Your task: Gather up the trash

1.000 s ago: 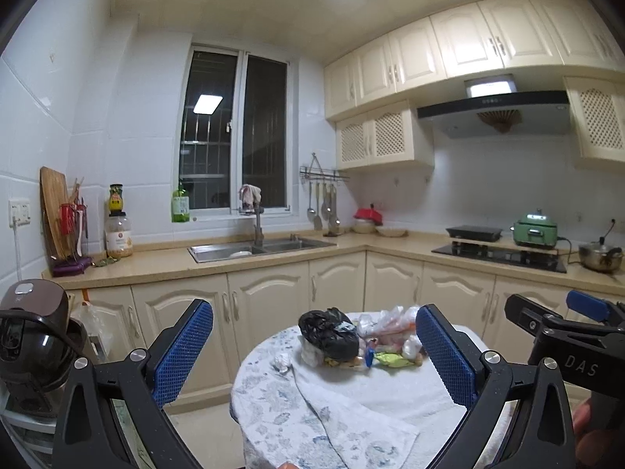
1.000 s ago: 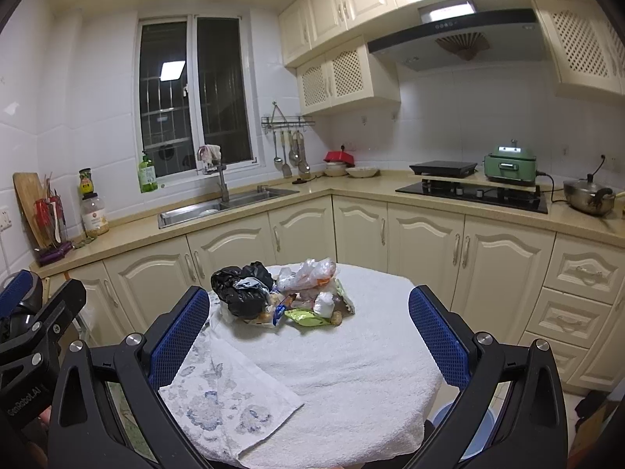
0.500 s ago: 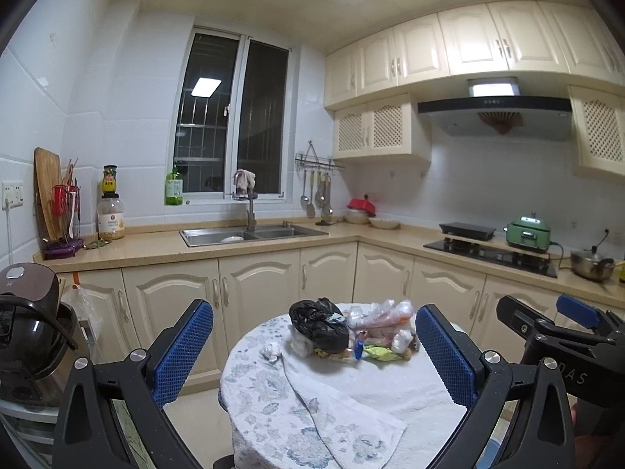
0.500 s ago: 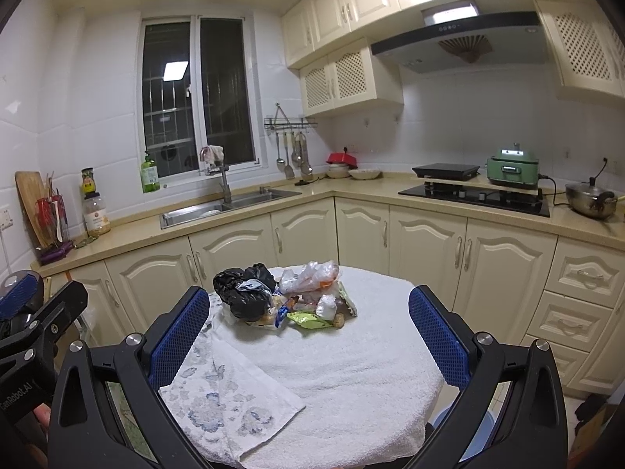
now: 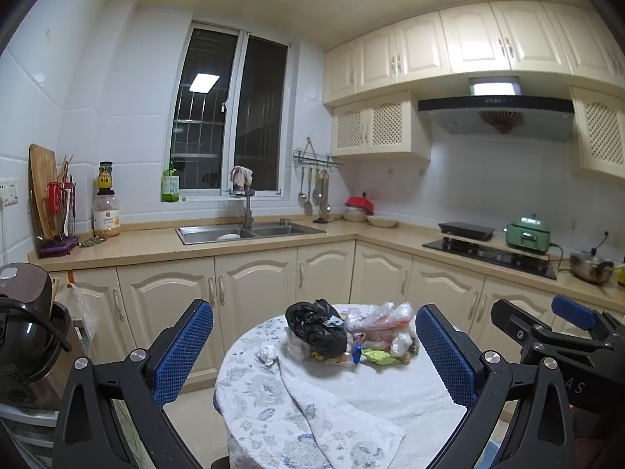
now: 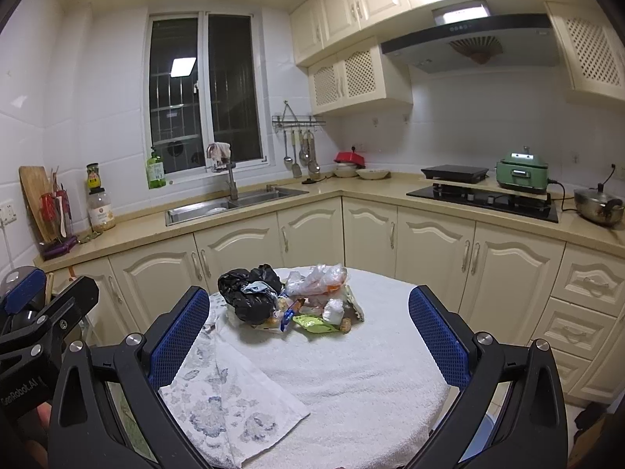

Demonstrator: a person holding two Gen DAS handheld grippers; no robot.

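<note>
A heap of trash lies on a round table (image 5: 410,402) (image 6: 351,391) under a white cloth: a black plastic bag (image 5: 316,330) (image 6: 250,293), clear plastic wrappers (image 5: 381,314) (image 6: 318,279), a green wrapper (image 5: 379,356) (image 6: 314,323) and a crumpled tissue (image 5: 266,353). My left gripper (image 5: 312,355) is open and empty, held back from the table and facing the heap. My right gripper (image 6: 308,342) is open and empty, above the table's near side. Each gripper shows at the edge of the other's view.
A floral cloth (image 6: 230,398) hangs over the table's left side. Cream cabinets, a counter with a sink (image 5: 250,232) and a hob (image 6: 484,199) run behind the table. A dark appliance (image 5: 23,332) stands at the left. A blue bin (image 6: 478,435) shows below the table's right edge.
The left view has tilted up and shifted, so the table sits lower and more to the right in it. The right view has barely changed. Both grippers stay open.
</note>
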